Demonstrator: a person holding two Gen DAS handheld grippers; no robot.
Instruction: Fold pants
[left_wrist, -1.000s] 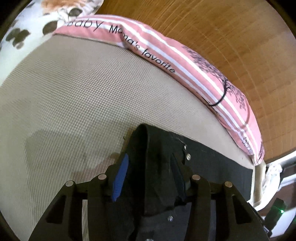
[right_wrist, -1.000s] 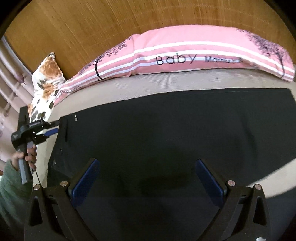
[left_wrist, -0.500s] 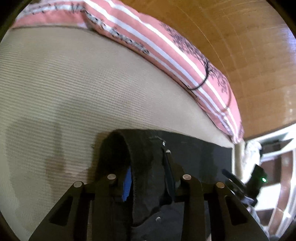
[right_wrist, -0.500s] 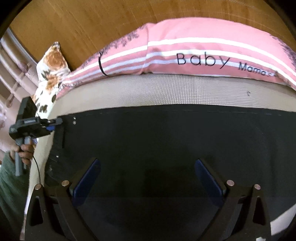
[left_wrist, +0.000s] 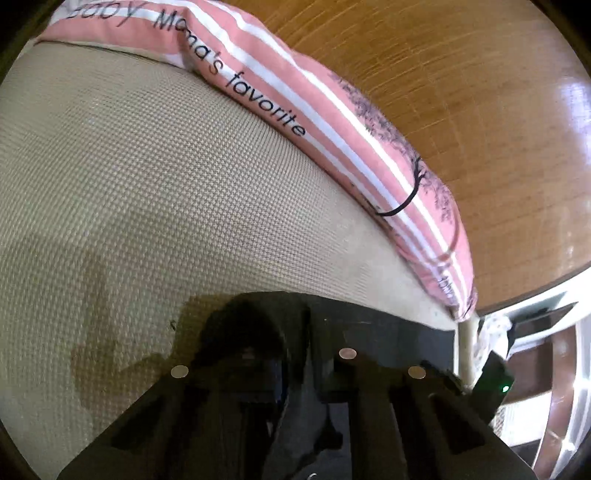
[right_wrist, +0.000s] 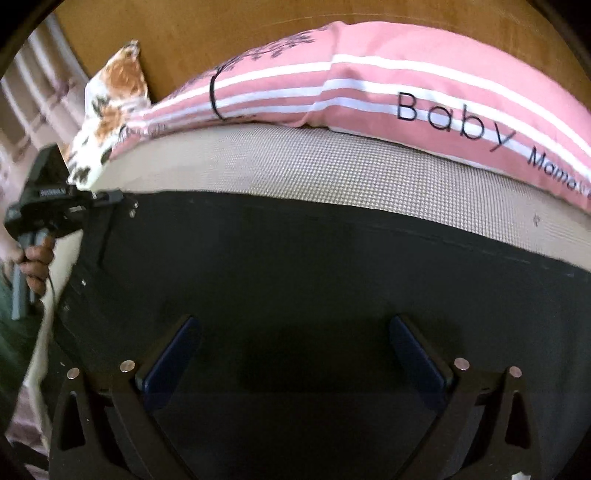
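The left gripper (left_wrist: 295, 373) has just squeezed shut and now pinches a bunched corner of the flat black cloth pants (right_wrist: 314, 266). The right gripper (right_wrist: 295, 354) is spread wide and tips down over the middle of the pants, holding nothing. The pants lie long from side to side across the tan woven bed cover (left_wrist: 147, 177). Behind them sits the long pink striped pillow (right_wrist: 406, 74), with a flowery pillow (right_wrist: 110, 96) beside it.
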